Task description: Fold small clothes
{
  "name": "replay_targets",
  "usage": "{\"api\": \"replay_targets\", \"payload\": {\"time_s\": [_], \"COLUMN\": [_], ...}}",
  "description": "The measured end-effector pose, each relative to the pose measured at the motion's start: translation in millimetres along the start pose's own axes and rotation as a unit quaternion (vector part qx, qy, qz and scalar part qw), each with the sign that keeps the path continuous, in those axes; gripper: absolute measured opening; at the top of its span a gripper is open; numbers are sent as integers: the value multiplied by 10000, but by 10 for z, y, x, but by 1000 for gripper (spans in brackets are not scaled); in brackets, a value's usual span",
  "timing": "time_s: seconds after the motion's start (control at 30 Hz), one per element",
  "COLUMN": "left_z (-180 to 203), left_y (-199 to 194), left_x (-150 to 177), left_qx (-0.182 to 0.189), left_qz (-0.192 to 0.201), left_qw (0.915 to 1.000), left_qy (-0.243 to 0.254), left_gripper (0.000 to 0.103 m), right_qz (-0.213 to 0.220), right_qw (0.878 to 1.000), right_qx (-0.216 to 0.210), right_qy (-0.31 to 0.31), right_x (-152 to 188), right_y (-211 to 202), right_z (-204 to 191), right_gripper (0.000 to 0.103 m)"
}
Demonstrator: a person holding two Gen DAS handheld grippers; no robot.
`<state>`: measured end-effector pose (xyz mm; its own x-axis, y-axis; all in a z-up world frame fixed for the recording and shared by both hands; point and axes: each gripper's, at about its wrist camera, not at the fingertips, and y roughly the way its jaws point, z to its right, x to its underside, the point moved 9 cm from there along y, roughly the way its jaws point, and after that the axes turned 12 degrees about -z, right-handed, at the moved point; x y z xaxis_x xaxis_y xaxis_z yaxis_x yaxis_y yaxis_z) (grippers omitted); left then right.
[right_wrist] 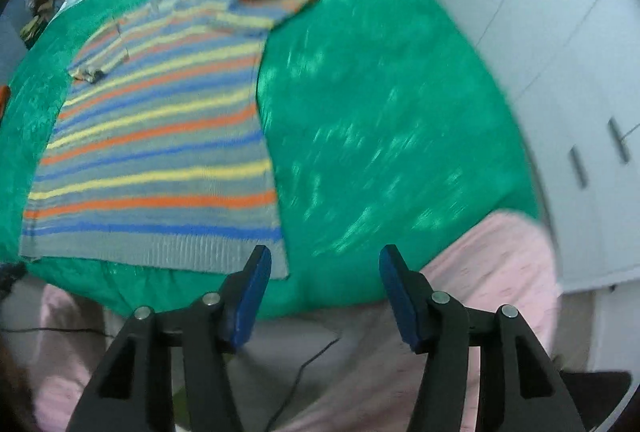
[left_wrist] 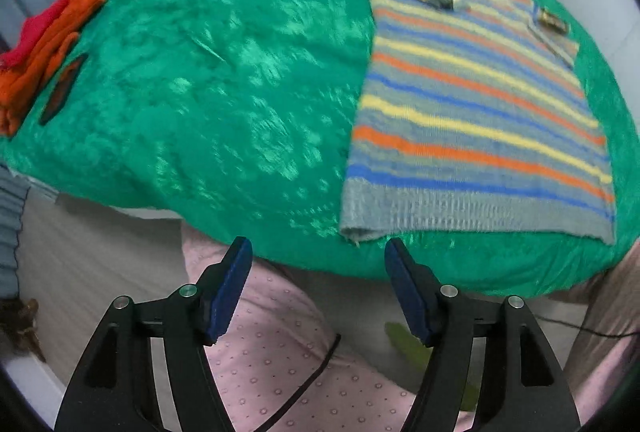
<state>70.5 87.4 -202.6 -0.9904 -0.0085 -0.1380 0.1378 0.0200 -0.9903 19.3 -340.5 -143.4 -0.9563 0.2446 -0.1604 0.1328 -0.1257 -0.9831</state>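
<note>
A grey knitted sweater with orange, yellow and blue stripes (left_wrist: 476,104) lies spread flat on a bright green plush blanket (left_wrist: 224,80). In the left wrist view it fills the right half of the frame, its ribbed grey hem toward the bottom edge of the blanket and both sleeves folded in across the chest near the upper right. In the right wrist view the same sweater (right_wrist: 160,136) takes the left half of the frame, the hem lowest and one folded sleeve at upper centre.

The left gripper (left_wrist: 319,288) hangs at the bottom centre of its frame, its blue-padded fingers spread wide with nothing between them; it sits just short of the blanket's near edge, close to the sweater's lower left hem corner but not touching it. The right gripper (right_wrist: 325,292) is likewise released, fingers parted and bare, its left pad overlapping the sweater's lower right hem corner in the picture; whether it touches the cloth cannot be told.

At the left edge of the left wrist view a pile of folded orange and red garments (left_wrist: 44,44) rests on the blanket. Below both grippers is pink dotted fabric (left_wrist: 280,364). White cabinet doors (right_wrist: 568,84) fill the right of the right wrist view. Both pictures are blurred, and no writing or label can be read.
</note>
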Motion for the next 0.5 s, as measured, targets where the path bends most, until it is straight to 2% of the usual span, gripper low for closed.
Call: {"api": "replay_targets", "payload": {"time_s": [0.2,0.5], "left_z": [42,219], "left_y": [-353,-559], "left_x": [-154,-310], "left_qx": [27,94], "left_qz": [429,705], "left_qw": [9991,9974], "left_qy": [-4,141], "left_gripper": [76,78], "right_qz": [433,717], "right_qw": [9988,9969], "right_qx": [194,177], "right_qy": [-148,-254], "right_x": [-111,-156], "right_y": [-332,-609], "right_z": [-35,-192], "right_gripper": [57,57]}}
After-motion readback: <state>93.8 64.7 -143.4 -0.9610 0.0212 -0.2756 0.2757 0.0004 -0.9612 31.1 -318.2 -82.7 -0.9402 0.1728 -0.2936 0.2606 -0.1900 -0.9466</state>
